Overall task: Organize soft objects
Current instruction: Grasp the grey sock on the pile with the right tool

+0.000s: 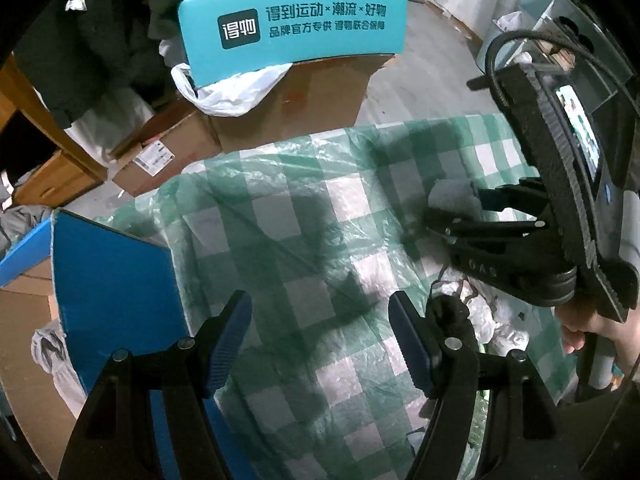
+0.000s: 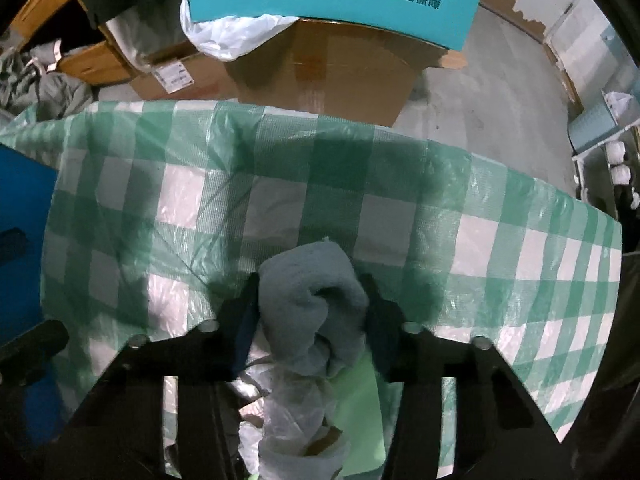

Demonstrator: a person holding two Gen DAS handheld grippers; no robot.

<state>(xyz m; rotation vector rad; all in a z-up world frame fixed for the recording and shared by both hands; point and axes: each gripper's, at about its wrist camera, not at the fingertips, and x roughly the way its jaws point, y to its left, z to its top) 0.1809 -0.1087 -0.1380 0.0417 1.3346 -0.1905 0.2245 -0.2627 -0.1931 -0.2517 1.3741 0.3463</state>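
Observation:
A rolled grey-blue cloth [image 2: 304,276] sits between the fingers of my right gripper [image 2: 310,300], which is shut on it just above the green-and-white checked plastic table cover [image 2: 400,208]. In the left wrist view the same right gripper [image 1: 456,205] comes in from the right with the grey cloth [image 1: 450,192] at its tips, held by a person's hand [image 1: 580,328]. My left gripper [image 1: 320,344] stands open over the checked cover [image 1: 280,240] with nothing between its blue pads. A small dark soft item [image 1: 448,312] lies by its right finger.
Crumpled clear plastic bags [image 1: 492,320] lie near the table's front. A blue box flap [image 1: 112,280] stands at the left. Beyond the table's far edge are cardboard boxes [image 1: 304,100] with a teal printed flap [image 1: 296,28], a white bag [image 1: 224,92] and wooden furniture [image 1: 60,176].

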